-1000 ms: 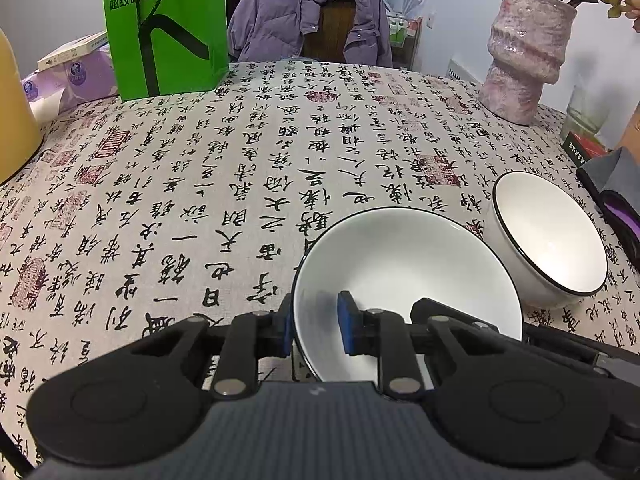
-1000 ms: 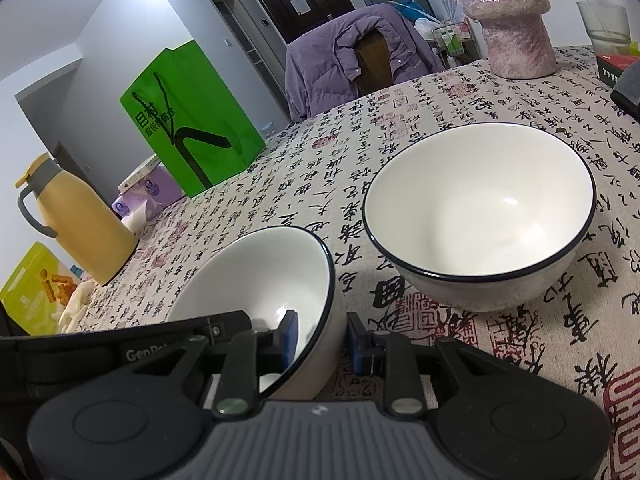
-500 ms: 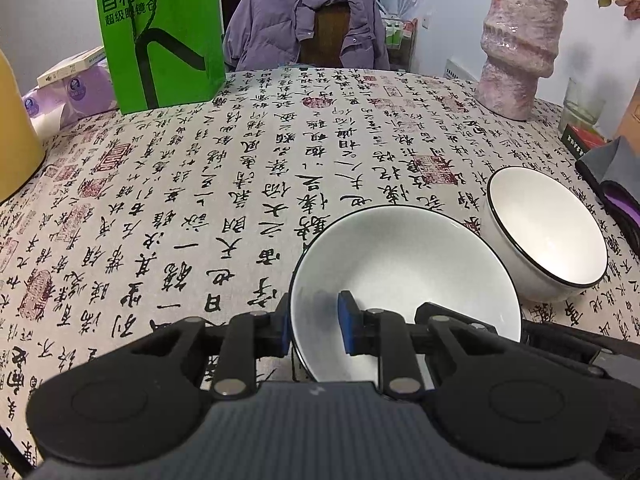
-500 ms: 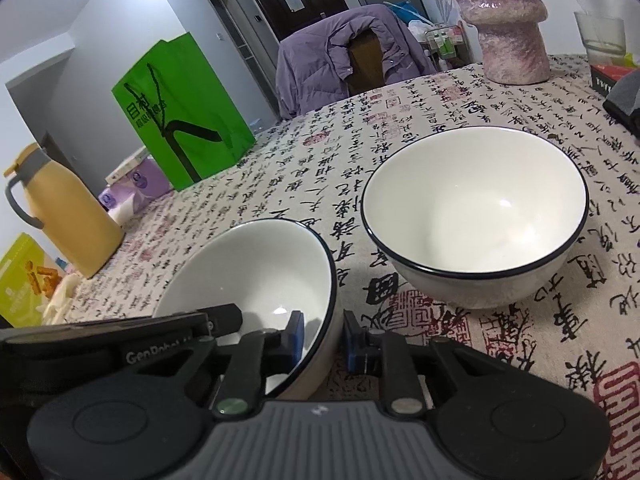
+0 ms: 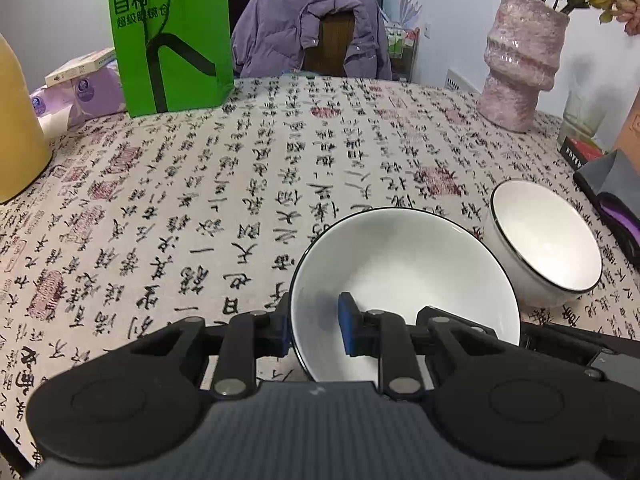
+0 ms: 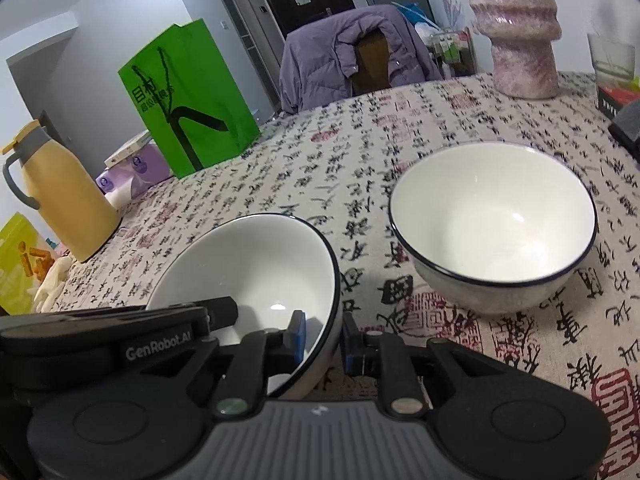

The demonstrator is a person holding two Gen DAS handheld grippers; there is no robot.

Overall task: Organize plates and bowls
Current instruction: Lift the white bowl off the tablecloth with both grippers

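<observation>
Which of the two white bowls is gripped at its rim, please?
The nearer, tilted bowl: the left gripper and right gripper each straddle its rim. The other bowl sits flat on the tablecloth, untouched.

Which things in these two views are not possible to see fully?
- Underside of the near black-rimmed white ceramic bowl: hidden behind left gripper and right gripper, each in its own view.
- Yellow jug: left wrist view, cut by the left edge.
- Pink textured vase: right wrist view, top cut by the upper edge.
</observation>
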